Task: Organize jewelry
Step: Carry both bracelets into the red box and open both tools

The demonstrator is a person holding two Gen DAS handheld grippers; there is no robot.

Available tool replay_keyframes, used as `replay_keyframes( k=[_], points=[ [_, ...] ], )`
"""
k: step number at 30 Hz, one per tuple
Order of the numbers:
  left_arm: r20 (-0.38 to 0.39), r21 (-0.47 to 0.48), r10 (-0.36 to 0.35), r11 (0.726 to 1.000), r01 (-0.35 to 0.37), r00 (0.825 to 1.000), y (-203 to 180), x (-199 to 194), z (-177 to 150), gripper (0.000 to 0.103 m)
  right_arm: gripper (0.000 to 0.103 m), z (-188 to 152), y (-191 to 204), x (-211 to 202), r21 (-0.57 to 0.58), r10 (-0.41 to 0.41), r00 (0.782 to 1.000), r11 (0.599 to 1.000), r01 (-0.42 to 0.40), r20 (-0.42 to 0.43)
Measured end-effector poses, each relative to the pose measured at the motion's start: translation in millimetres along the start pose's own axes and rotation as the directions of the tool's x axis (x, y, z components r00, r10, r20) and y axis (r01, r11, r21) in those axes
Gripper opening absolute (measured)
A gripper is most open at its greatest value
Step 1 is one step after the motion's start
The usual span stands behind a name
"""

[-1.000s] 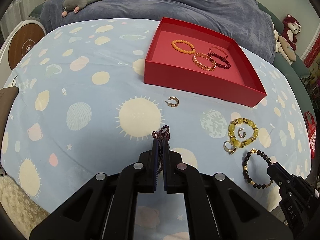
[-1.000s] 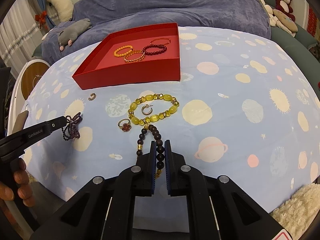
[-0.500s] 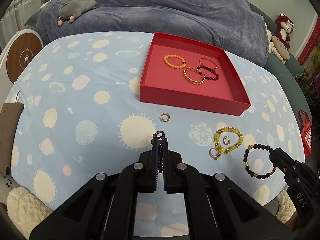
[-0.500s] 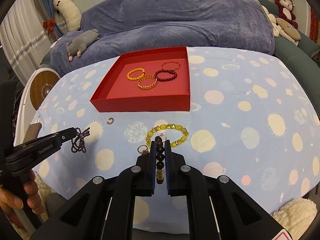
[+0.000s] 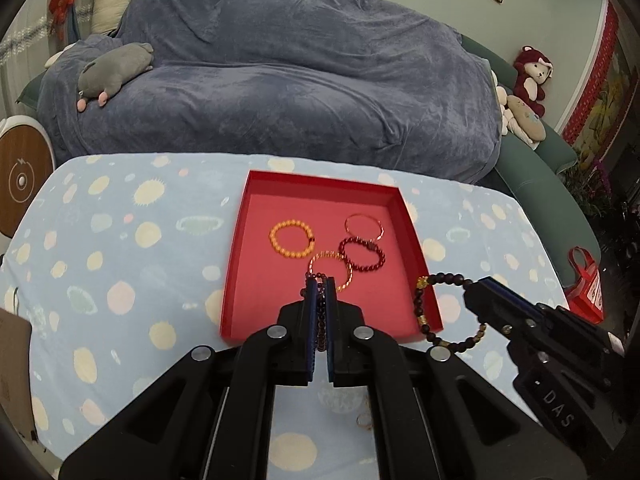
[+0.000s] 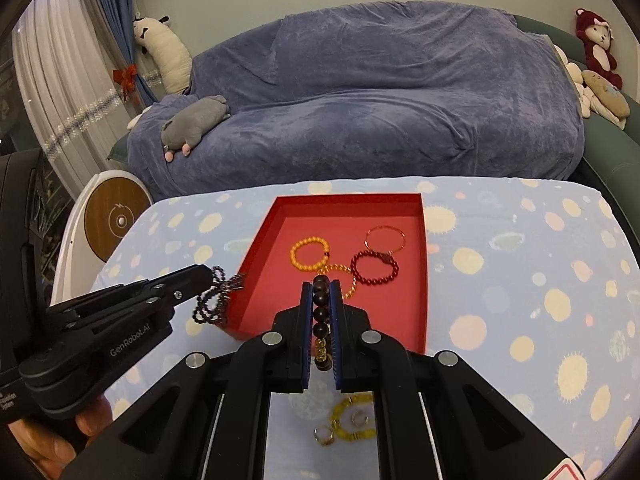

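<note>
Left wrist view: the left gripper (image 5: 319, 286) is seen clenched on a dark purple beaded strand (image 5: 320, 312), which is pinched between the jaws above the near part of the red tray (image 5: 236, 272). Ahead of the jaws, four bracelets (orange, gold, maroon, thin copper) are laid in the tray. To the right, the right gripper (image 5: 478, 290) is clamped on a dark bead bracelet (image 5: 424, 312), hung over the tray's right wall.
</note>
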State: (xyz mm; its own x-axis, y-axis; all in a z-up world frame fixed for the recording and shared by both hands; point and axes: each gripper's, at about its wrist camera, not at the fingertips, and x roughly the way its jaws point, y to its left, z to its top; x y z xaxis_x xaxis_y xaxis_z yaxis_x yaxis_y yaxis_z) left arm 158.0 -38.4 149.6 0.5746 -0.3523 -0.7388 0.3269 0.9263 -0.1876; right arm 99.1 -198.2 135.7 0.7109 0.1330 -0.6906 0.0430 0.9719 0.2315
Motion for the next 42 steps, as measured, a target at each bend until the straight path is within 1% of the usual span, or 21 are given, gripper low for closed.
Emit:
replay_keyframes(
  k=[2, 5, 10, 15, 19, 23, 26, 27, 28, 29, 30, 31, 32, 33, 34, 37, 42],
  points=[
    [0.011, 0.011, 0.003, 1.0, -0.004, 1.0, -4, 10, 11, 0.003, 0.008, 11, 1, 13, 0.01, 0.023, 1.0, 1.0, -0.023, 0.005],
    [-0.002, 0.017, 0.015, 1.0, -0.015, 1.0, -5, 34, 22, 0.003, 0.008, 18, 0, 38, 0.016, 0.036, 0.999, 0.999, -0.036, -0.009],
    [-0.058, 0.024, 0.045, 0.999, -0.044, 0.997, 0, 79, 19, 0.003, 0.008, 12, -17, 82, 0.051, 0.027, 0.997, 0.998, -0.023, -0.075],
    [-0.117, 0.03, 0.08, 0.997, -0.077, 0.99, 11, 114, 7, 0.003, 0.008, -1, -36, 113, 0.062, -0.015, 0.99, 0.998, 0.024, -0.137],
    [-0.151, 0.028, 0.093, 0.996, -0.09, 0.984, 16, 129, -4, 0.004, 0.008, -11, -48, 129, 0.059, -0.047, 0.983, 0.997, 0.058, -0.177],
    [-0.166, 0.02, 0.107, 0.994, -0.105, 0.98, 21, 137, -10, 0.004, 0.01, -19, -54, 138, 0.035, -0.093, 0.977, 0.994, 0.102, -0.192],
    [-0.166, 0.02, 0.118, 0.993, -0.117, 0.979, 21, 138, -13, 0.005, 0.017, -21, -57, 137, 0.023, -0.119, 0.976, 0.992, 0.125, -0.183],
    [-0.163, 0.023, 0.123, 0.992, -0.121, 0.979, 21, 137, -14, 0.005, 0.024, -21, -57, 136, 0.016, -0.128, 0.976, 0.991, 0.133, -0.177],
    [-0.161, 0.027, 0.125, 0.992, -0.122, 0.979, 20, 137, -14, 0.005, 0.029, -20, -57, 134, 0.01, -0.135, 0.977, 0.99, 0.139, -0.166],
    [-0.16, 0.03, 0.13, 0.991, -0.127, 0.978, 20, 136, -14, 0.006, 0.038, -19, -57, 131, 0.008, -0.141, 0.978, 0.99, 0.144, -0.154],
    [-0.16, 0.03, 0.138, 0.99, -0.134, 0.977, 20, 136, -14, 0.012, 0.042, -18, -56, 127, 0.005, -0.146, 0.979, 0.989, 0.148, -0.141],
    [-0.159, 0.026, 0.139, 0.99, -0.136, 0.978, 20, 134, -14, 0.017, 0.042, -16, -55, 125, 0.003, -0.147, 0.98, 0.989, 0.149, -0.133],
    [-0.153, 0.021, 0.141, 0.99, -0.14, 0.978, 20, 132, -13, 0.024, 0.042, -14, -53, 122, 0.001, -0.146, 0.981, 0.989, 0.147, -0.125],
    [-0.144, 0.021, 0.145, 0.989, -0.144, 0.979, 19, 129, -13, 0.029, 0.044, -13, -52, 118, 0.001, -0.142, 0.983, 0.99, 0.143, -0.118],
    [-0.135, 0.025, 0.15, 0.989, -0.148, 0.979, 18, 126, -12, 0.031, 0.047, -11, -50, 114, 0.002, -0.138, 0.984, 0.99, 0.139, -0.109],
    [-0.118, 0.044, 0.163, 0.986, -0.159, 0.98, 15, 117, -11, 0.033, 0.049, -6, -44, 101, -0.001, -0.132, 0.988, 0.991, 0.132, -0.081],
    [-0.102, 0.037, 0.161, 0.987, -0.158, 0.982, 12, 96, -11, 0.034, 0.05, -4, -35, 73, -0.003, -0.122, 0.992, 0.992, 0.122, -0.043]
  ],
)
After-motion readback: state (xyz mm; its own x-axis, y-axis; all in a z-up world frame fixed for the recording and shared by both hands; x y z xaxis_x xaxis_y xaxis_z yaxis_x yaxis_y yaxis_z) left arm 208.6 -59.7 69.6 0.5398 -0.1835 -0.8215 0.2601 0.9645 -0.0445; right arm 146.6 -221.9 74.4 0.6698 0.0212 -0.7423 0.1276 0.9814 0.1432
